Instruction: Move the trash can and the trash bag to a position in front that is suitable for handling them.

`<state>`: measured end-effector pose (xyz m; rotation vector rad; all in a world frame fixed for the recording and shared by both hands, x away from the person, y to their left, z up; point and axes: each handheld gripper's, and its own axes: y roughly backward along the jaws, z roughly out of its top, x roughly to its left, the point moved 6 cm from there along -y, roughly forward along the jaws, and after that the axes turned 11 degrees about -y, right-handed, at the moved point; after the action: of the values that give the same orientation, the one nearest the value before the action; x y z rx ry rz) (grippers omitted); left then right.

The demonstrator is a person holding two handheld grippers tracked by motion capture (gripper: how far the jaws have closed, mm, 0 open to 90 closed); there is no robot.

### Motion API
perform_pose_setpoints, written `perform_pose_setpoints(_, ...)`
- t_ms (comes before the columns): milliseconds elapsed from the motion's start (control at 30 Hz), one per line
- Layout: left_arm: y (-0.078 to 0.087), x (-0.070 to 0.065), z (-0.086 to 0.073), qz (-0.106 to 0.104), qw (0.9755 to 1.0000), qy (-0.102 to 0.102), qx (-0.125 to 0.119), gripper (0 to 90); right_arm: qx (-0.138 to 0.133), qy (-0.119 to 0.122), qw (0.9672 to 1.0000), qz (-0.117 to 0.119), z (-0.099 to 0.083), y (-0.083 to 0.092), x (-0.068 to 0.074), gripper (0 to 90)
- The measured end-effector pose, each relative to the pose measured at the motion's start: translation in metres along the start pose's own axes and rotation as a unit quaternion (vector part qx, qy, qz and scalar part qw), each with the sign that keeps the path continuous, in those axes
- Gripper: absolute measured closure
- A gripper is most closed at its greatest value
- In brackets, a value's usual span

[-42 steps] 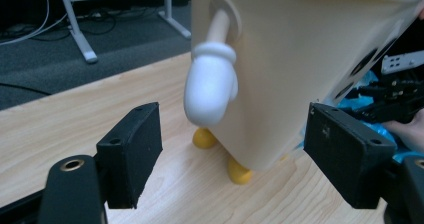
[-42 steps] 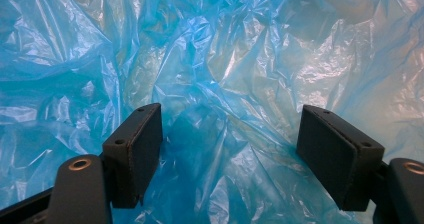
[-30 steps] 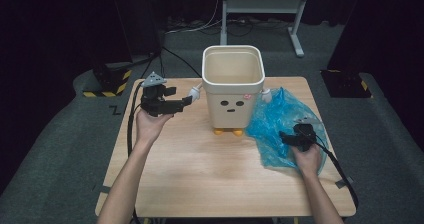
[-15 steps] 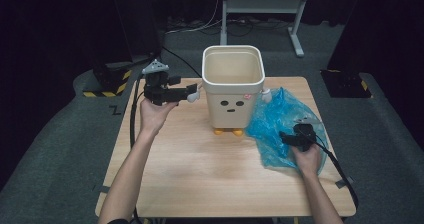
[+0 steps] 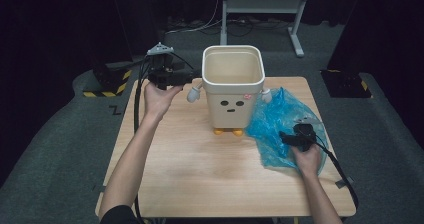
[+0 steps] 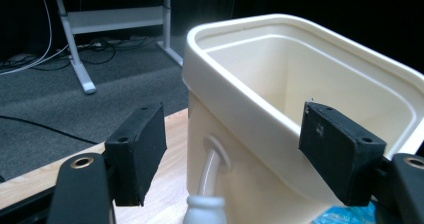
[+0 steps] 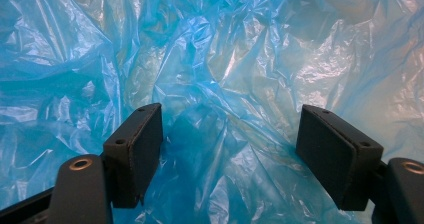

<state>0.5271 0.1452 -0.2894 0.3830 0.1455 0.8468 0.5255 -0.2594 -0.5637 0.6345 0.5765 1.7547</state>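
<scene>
Barely begun: left tool [image 5: 192,77] wide beside the empty cream plastic bin [image 5: 233,86]; right tool [image 7: 227,149] wide over the unlifted crumpled blue plastic bag [image 5: 280,121].

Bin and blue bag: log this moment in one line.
left gripper: open, beside bin rim | right gripper: open over blue plastic bag | bin: upright, empty

A wooden table [image 5: 190,179] carries a cream bin [image 5: 233,91] and blue plastic bag [image 5: 272,121].
</scene>
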Motion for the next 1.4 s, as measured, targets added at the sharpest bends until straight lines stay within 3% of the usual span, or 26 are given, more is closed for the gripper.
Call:
perform_pose_setpoints(333, -0.009, -0.002, 0.015, 0.001, 0.9999, -0.013, -0.002, 28.5, 0.0, 0.0, 1.0, 0.0, 0.0, 0.0, 0.0, 26.7)
perform_pose_setpoints(767, -0.027, 0.0, 0.028, 0.018, 0.999, -0.038, 0.017, 34.8, 0.0, 0.001, 1.0, 0.001, 0.0, 0.0, 0.0, 26.8)
perform_pose_setpoints(1033, -0.038, 0.003, 0.036, 0.023, 0.9993, -0.03, 0.007, 36.5, 0.0, 0.0, 1.0, 0.001, 0.0, 0.0, 0.0, 27.0)
perform_pose_setpoints(1400, -0.056, 0.011, 0.041, 0.039, 0.9988, -0.026, 0.016, 40.1, 0.0, 0.0, 1.0, 0.001, 0.0, 0.0, 0.0, 27.0)
